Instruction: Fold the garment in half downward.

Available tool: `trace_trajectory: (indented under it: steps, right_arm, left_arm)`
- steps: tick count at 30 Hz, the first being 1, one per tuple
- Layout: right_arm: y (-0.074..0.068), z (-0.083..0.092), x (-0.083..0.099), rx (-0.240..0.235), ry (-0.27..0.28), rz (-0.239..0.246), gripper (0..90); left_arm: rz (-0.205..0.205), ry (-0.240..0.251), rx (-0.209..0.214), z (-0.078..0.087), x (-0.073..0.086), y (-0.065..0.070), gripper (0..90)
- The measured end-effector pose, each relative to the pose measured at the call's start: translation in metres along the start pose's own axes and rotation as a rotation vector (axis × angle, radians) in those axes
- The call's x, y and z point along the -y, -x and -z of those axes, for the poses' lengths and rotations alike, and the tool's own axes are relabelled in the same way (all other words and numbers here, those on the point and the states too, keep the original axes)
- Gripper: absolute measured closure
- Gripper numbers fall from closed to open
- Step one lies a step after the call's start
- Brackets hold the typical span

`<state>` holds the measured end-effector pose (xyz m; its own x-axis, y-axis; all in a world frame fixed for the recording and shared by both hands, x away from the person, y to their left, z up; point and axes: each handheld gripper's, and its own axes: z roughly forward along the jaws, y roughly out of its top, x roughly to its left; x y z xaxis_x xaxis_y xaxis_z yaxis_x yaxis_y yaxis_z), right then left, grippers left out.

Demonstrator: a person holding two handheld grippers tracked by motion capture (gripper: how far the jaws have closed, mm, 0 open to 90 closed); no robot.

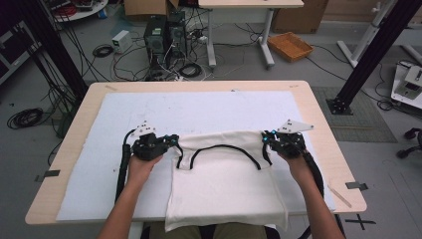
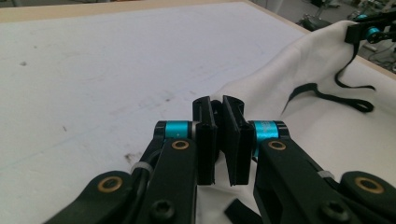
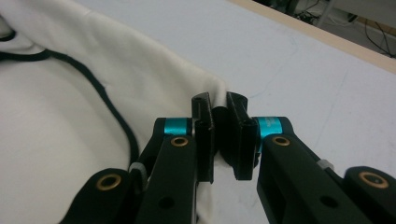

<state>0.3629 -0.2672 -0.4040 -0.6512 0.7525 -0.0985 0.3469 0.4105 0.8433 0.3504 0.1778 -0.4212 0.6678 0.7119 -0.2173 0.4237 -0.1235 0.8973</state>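
Note:
A white sleeveless garment (image 1: 224,184) with black trim (image 1: 226,147) lies on the table, its lower part hanging over the near edge. My left gripper (image 1: 175,141) is shut on its upper left corner, and my right gripper (image 1: 266,137) is shut on its upper right corner. In the left gripper view the jaws (image 2: 218,105) pinch the garment's (image 2: 317,121) edge, with the other gripper (image 2: 369,30) far off at the top right. In the right gripper view the jaws (image 3: 218,103) clamp a fold of the white fabric (image 3: 56,121). The top edge is raised slightly between the two grippers.
A white mat (image 1: 199,107) covers most of the wooden table (image 1: 318,129). On the floor beyond the far edge are computer towers (image 1: 164,35), tangled cables and an orange tray (image 1: 290,46). Black frame posts stand at both sides.

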Motion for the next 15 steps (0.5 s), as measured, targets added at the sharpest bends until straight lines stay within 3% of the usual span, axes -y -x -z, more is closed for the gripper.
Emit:
trace_trajectory:
  steps: [6, 15]
  right_arm:
    - [-0.016, 0.023, 0.016, -0.066, -0.005, 0.031, 82.3]
    - [-0.035, 0.052, 0.043, -0.169, -0.037, 0.059, 81.3]
  left_arm:
    - [-0.026, 0.005, 0.041, 0.019, 0.016, 0.014, 83.6]
    - [-0.064, -0.062, 0.128, 0.035, 0.039, 0.03, 83.5]
